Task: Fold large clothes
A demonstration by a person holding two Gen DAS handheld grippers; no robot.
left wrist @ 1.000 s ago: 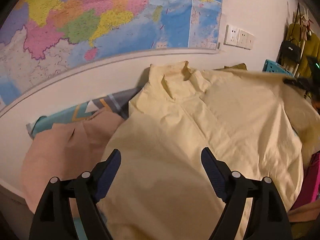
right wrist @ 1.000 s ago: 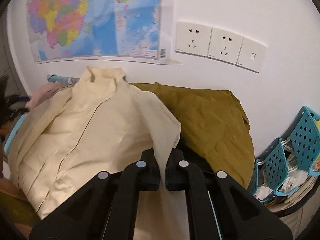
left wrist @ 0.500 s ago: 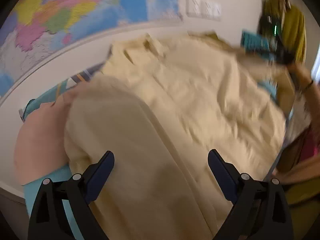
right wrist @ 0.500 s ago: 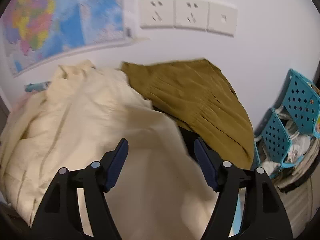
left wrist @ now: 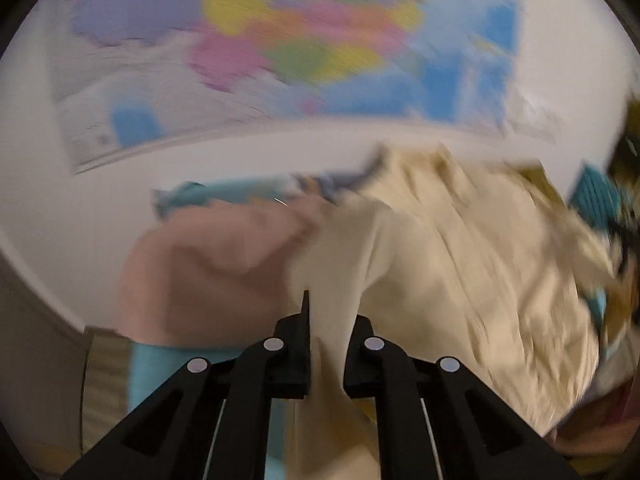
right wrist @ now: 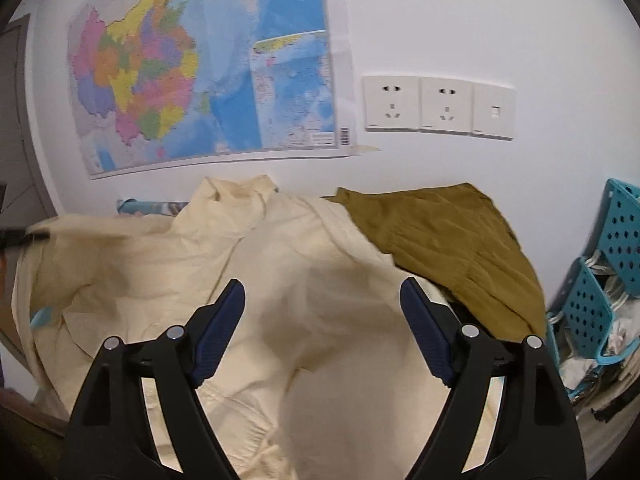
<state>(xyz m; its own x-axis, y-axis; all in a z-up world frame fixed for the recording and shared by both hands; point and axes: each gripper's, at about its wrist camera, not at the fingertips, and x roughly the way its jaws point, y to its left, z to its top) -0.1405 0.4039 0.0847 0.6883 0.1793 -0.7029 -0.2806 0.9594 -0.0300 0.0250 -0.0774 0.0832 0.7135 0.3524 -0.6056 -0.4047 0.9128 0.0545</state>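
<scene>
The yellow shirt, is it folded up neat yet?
Not yet. The yellow shirt lies rumpled and mostly spread out, collar by the wall; the left tool pinches one edge.

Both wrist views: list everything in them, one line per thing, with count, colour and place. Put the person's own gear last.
shirt: one, cream, spread across the middle of the pile, collar toward the wall
garment: one, olive-brown, right of the shirt, against the wall
garment: one, pink, left of the shirt
map: one, multicoloured, taped to the white wall
wall plates: three, white, right of the map
baskets: two, teal, perforated, far right
left gripper: one, black, jaws shut on a fold of the shirt
right gripper: one, black with blue pads, jaws open above the shirt
</scene>
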